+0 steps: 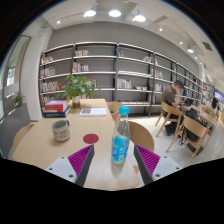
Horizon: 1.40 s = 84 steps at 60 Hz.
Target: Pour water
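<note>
A clear water bottle [121,138] with a blue label and a light cap stands upright on the round wooden table [40,148]. It stands between my fingers, nearer the right one, with a gap at either side. My gripper [114,153] is open, its purple pads [82,159] low over the table's near part. A grey-green patterned cup [61,129] stands on the table beyond the left finger, apart from the bottle. I cannot see whether the cup holds anything.
A small red coaster [92,137] lies left of the bottle. A potted plant [77,88], a stack of books [55,106] and a flat booklet [92,111] sit farther back. Wooden chairs [196,128] and a seated person [177,96] are to the right; bookshelves [100,65] line the far wall.
</note>
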### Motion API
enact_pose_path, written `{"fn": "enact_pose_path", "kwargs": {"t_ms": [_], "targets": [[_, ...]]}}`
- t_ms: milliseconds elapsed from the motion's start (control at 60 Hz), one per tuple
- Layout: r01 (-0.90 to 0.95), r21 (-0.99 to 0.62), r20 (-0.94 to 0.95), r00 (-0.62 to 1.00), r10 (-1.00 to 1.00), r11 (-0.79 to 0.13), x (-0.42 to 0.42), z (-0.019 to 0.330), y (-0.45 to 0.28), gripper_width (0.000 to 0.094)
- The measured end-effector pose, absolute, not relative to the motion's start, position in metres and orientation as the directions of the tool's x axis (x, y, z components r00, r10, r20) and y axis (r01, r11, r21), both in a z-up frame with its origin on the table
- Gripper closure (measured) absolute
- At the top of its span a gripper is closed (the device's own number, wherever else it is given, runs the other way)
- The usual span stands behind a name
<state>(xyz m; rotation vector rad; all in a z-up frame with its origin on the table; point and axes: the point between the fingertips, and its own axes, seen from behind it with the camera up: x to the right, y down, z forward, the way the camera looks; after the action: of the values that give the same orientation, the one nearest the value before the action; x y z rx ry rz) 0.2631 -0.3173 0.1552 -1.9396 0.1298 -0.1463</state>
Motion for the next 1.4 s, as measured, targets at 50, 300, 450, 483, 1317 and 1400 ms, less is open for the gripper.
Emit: {"fn": "enact_pose_path", "kwargs": {"t_ms": [50,300,450,483,1317,1400], "targets": [[-0.007,-0.935,0.050,0.987,-0.153,-0.353,0.277,0.150,-0.300,0.0123],[-0.003,-0.952,0.030,0.994,-0.103,-0.307,0.305,0.139,-0.219,0.0115],[-0.024,-0.956,-0.002,0.997,-0.078,-0.292,0.304,0.124,-0.185,0.0295],[-0.032,-0.956,-0.010,0.997,-0.079,-0.292,0.306,0.120,-0.180,0.0329],[0.474,-0.836,0.490,0.871,0.012,-0.276,0.247,0.152,-0.111,0.0622],[0.664,-0.693,0.672,0.736,0.084,-0.281,0.220,0.161,-0.088,0.0620]]}}
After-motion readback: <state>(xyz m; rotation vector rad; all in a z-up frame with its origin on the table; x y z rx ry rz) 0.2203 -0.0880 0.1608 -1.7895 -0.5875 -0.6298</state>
